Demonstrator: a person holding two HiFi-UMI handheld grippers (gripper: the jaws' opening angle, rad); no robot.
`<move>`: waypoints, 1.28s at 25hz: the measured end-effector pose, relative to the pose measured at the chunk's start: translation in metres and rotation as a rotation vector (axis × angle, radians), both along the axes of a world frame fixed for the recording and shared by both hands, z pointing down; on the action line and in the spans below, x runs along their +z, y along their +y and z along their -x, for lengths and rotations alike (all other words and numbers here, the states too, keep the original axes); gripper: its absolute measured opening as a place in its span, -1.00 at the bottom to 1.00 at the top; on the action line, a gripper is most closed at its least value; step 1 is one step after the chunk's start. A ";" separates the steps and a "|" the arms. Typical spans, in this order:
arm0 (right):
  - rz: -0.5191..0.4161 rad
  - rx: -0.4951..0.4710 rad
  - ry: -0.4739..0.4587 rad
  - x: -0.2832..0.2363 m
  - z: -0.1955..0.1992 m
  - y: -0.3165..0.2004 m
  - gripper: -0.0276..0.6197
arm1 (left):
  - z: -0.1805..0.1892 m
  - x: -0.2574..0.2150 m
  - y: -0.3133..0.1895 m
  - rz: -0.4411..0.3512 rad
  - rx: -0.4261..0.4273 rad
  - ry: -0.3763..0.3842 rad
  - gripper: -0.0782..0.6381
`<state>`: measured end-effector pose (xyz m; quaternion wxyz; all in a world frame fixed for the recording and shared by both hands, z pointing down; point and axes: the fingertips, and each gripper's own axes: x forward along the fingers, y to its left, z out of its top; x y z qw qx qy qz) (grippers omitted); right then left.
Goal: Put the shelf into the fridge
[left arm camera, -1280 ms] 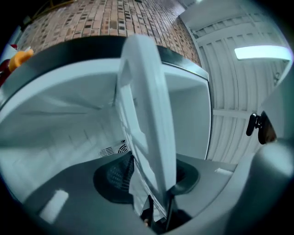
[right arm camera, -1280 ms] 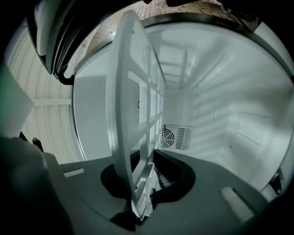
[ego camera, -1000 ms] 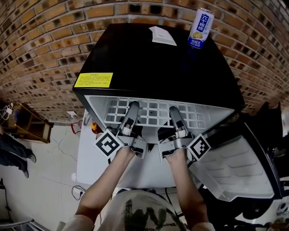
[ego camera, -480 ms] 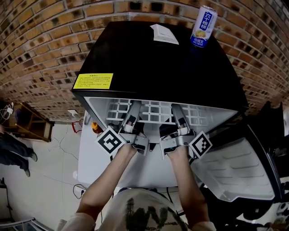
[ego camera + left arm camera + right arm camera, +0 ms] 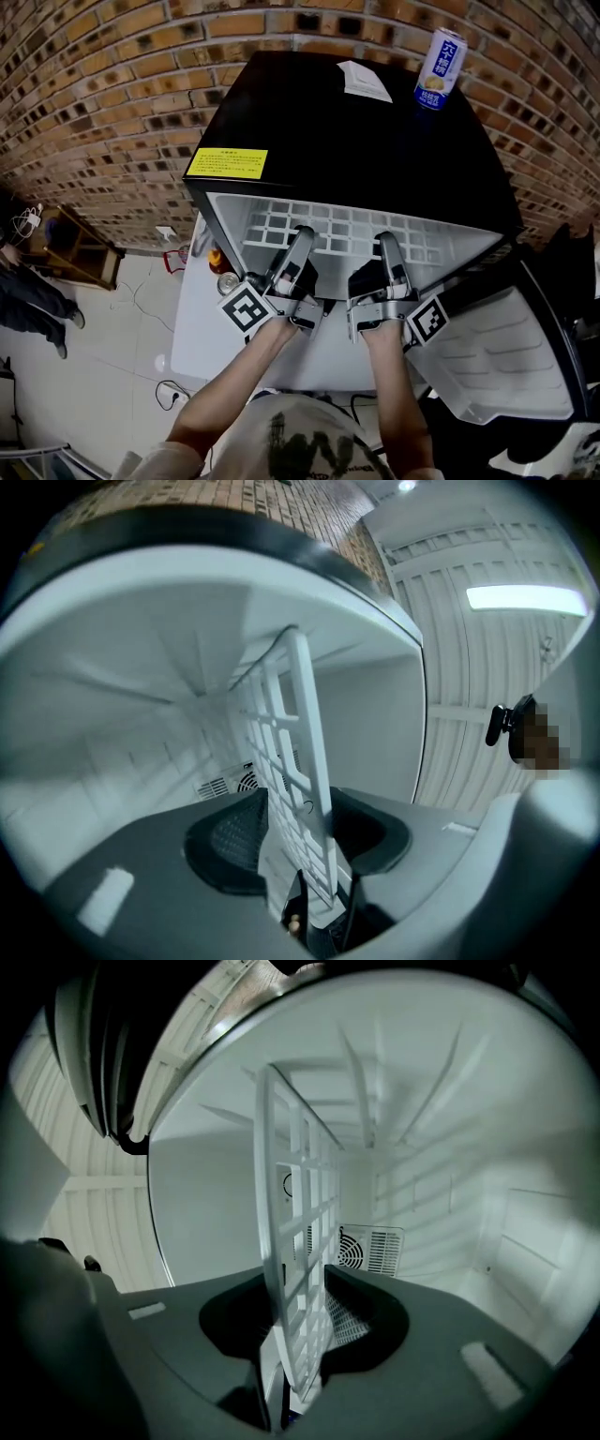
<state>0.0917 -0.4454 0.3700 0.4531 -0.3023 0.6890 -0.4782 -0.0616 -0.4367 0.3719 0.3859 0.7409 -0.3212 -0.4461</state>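
The white grid shelf [image 5: 328, 230] lies level inside the open black fridge [image 5: 347, 141], near its top. My left gripper [image 5: 302, 246] and right gripper [image 5: 387, 248] reach in side by side at the shelf's front edge. In the left gripper view the shelf [image 5: 300, 752] runs edge-on between the jaws of the left gripper [image 5: 295, 832], which have just been opening. In the right gripper view the shelf [image 5: 295, 1241] also stands between the jaws of the right gripper [image 5: 300, 1321]. These too have just been opening, and a dark gap shows beside the shelf. Neither pair of pads presses on it.
A drink can [image 5: 441, 68] and a white paper [image 5: 364, 81] rest on the fridge top, and a yellow label [image 5: 226, 163] sits near its front. The fridge door [image 5: 487, 347] hangs open at the right. A vent [image 5: 370, 1249] is on the back wall. A wooden stool [image 5: 70, 248] stands at the left.
The head view has shifted, so the fridge and both grippers sit further right and lower in the picture. Both grippers stay at the shelf's front edge inside the fridge.
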 end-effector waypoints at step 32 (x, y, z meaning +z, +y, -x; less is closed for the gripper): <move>-0.211 -0.046 0.473 -0.015 0.043 0.250 -0.91 | -0.027 -0.006 0.249 -0.237 0.081 -0.614 -0.77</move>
